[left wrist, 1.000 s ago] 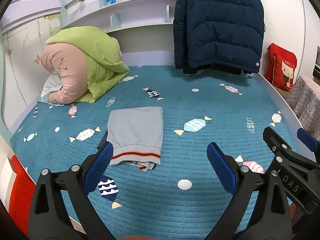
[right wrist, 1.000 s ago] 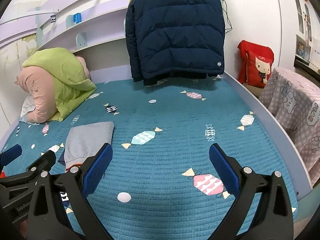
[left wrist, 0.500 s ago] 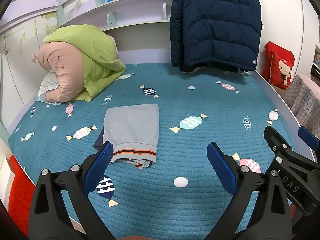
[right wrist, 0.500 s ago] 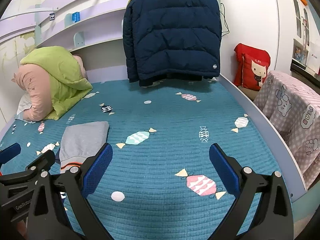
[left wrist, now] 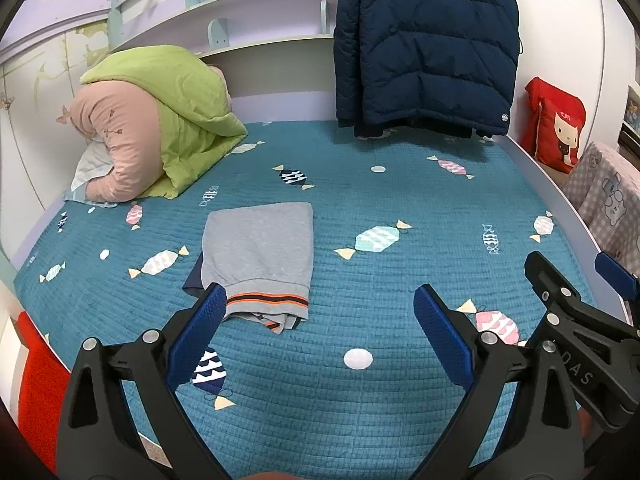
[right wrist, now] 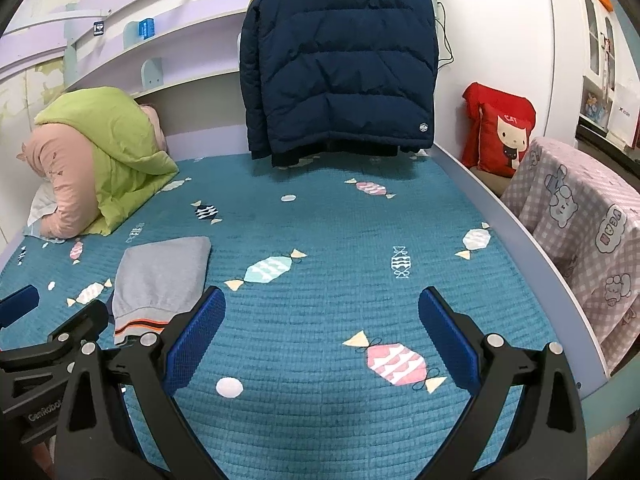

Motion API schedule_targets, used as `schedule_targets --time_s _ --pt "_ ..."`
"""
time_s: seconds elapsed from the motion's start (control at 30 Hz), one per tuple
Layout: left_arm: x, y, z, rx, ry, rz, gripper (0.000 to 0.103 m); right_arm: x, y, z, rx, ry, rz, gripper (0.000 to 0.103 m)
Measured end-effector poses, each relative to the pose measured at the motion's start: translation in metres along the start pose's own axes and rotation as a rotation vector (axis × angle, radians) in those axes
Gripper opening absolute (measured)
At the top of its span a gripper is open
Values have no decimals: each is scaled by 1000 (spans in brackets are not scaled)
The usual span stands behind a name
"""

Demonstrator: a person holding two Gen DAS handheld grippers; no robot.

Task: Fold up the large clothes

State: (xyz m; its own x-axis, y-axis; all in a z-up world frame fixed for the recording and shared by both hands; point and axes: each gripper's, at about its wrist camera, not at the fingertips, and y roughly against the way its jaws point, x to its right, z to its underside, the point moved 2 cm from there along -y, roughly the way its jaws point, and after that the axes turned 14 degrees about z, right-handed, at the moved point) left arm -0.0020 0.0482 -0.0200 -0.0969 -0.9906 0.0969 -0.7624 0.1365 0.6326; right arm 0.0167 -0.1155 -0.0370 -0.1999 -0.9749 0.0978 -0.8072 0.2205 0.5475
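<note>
A folded grey garment (left wrist: pixel 260 256) with an orange-and-navy striped hem lies flat on the teal bedspread (left wrist: pixel 400 280), left of centre; in the right wrist view the grey garment (right wrist: pixel 160 276) sits at the left. My left gripper (left wrist: pixel 320 320) hovers open above the bed's near edge, just in front of the garment's hem, holding nothing. My right gripper (right wrist: pixel 322 322) is open too, over bare bedspread to the right of the garment. Each gripper shows at the edge of the other's view.
A navy and yellow puffer jacket (left wrist: pixel 424 48) hangs at the head of the bed. A green and pink quilt bundle (left wrist: pixel 152 132) sits at the back left. A red cushion (right wrist: pixel 500 132) and a checked pink cloth (right wrist: pixel 580 232) stand beyond the bed's right rail.
Both grippers have drawn back slightly and risen, so the bed and garment sit a little farther away. The jaws stay open and the garment has not moved.
</note>
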Motion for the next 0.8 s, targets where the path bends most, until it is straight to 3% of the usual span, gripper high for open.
schedule_targets --time_s 0.8 --pt "3 3 0 2 10 26 95 -1 6 1 24 6 31 94"
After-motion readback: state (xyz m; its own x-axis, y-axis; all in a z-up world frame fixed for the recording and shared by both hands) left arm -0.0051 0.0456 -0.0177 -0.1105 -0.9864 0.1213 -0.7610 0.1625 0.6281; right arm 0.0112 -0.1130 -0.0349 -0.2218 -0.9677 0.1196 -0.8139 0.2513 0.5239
